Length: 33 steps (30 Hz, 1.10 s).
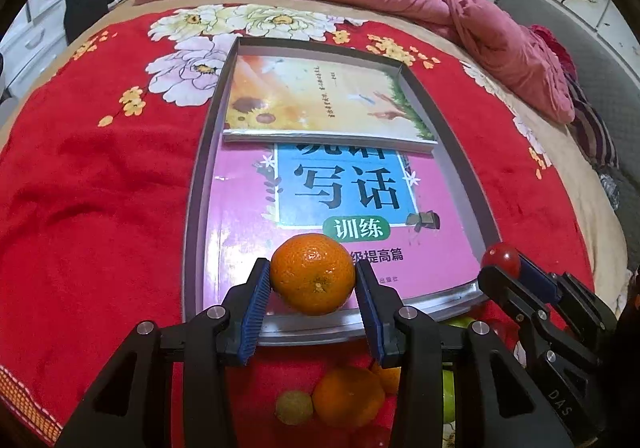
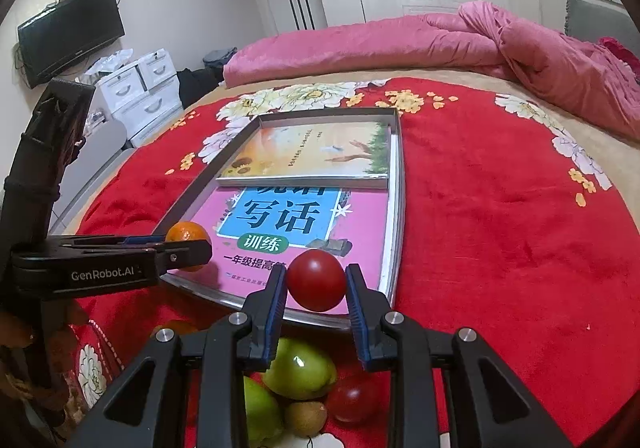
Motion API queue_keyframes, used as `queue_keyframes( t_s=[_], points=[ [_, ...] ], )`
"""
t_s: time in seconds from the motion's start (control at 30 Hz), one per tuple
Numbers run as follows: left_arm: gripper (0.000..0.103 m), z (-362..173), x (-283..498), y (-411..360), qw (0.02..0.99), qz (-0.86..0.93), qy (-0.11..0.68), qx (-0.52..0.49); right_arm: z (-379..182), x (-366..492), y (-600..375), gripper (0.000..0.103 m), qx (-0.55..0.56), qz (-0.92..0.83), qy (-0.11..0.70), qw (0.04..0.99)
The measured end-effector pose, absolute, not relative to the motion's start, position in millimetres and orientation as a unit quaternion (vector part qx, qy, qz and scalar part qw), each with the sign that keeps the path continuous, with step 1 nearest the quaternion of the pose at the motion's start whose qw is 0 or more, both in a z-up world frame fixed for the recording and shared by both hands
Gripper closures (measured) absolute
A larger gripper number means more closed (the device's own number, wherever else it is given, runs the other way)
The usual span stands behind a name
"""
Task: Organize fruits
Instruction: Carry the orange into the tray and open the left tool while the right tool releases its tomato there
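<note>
Gripping a mandarin orange (image 1: 313,274), the left gripper (image 1: 313,284) hangs over the tray's (image 1: 192,208) near left edge; the right gripper (image 2: 316,284) clamps a red tomato (image 2: 316,280) over its near right edge, above the pink book (image 1: 240,216).

Bed (image 2: 500,248) spread with a red floral blanket (image 1: 100,188); on it, a grey tray (image 1: 196,184), loose fruit (image 2: 298,368) near its front edge, and a pink quilt (image 2: 400,40) behind.

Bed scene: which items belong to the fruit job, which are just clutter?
Job: orange in left gripper; tomato in right gripper; loose fruit pile; tray.
Clutter: two books in the tray, pink duvet, TV.
</note>
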<state>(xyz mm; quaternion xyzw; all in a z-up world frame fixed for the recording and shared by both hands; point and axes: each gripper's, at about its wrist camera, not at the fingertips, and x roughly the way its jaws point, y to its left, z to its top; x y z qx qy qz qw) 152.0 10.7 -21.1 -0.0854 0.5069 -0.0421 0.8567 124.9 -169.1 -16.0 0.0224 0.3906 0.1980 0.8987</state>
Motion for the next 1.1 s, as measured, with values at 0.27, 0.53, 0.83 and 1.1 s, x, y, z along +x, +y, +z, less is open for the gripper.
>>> queue_keyframes(
  t_s=[0.27, 0.53, 0.83, 1.1],
  points=[
    [0.059, -29.9, 153.1, 12.7, 0.852, -0.041, 0.516, -0.084, -29.1, 135.6, -158.5, 0.073, 0.002, 0.202, 0.407, 0.891],
    [0.059, -31.6, 153.2, 12.4, 0.852, -0.043, 0.515, -0.083, -36.1, 138.7, -155.9, 0.073, 0.004, 0.205, 0.422, 0.883],
    [0.059, -31.6, 150.7, 14.2, 0.854, -0.05, 0.511, -0.086, -36.0, 137.8, -156.5, 0.07, 0.008, 0.209, 0.42, 0.883],
    [0.052, -29.2, 148.4, 15.5, 0.855, -0.059, 0.507, -0.091, -23.5, 129.1, -159.6, 0.053, 0.006, 0.211, 0.392, 0.896]
  ],
)
